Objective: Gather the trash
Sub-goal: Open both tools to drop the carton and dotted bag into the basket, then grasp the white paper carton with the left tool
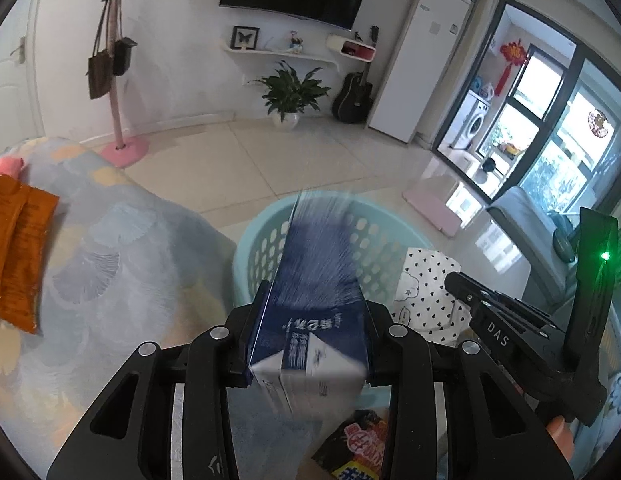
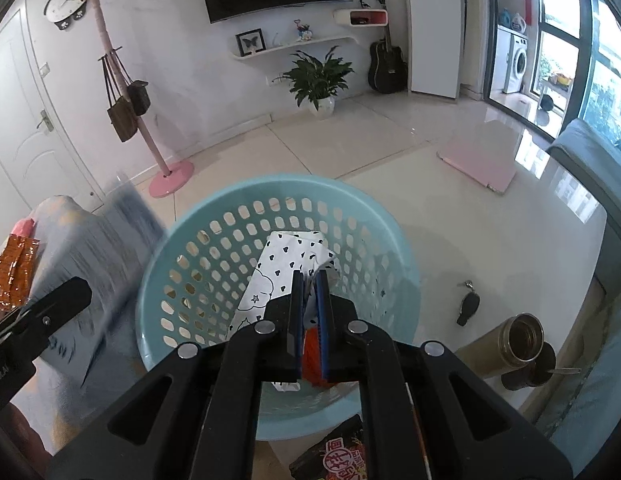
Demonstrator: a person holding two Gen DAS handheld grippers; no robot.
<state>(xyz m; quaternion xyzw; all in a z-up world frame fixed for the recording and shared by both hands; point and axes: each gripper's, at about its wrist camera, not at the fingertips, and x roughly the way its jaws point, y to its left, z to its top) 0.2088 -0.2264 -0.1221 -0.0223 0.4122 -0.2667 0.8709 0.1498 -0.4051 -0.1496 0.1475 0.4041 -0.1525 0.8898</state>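
Note:
My left gripper (image 1: 308, 316) is shut on a dark blue and white carton (image 1: 314, 280), blurred with motion, held over the near rim of the light blue perforated basket (image 1: 266, 240). The carton shows as a blur (image 2: 122, 232) at the left of the right wrist view. My right gripper (image 2: 309, 280) is shut on a white paper bag with black hearts (image 2: 282, 268), held over the basket (image 2: 214, 248). The bag also shows in the left wrist view (image 1: 422, 292), with the right gripper (image 1: 490, 312) beside it. An orange wrapper (image 1: 18, 248) lies on the patterned cover at left.
A black and red snack packet (image 2: 338, 456) lies below the basket. A brass-coloured flask (image 2: 514, 344) and a key fob (image 2: 468, 304) lie on the glossy table at right. A pink mat (image 2: 478, 160), coat stand (image 2: 170, 180) and potted plant (image 2: 318, 80) are on the floor beyond.

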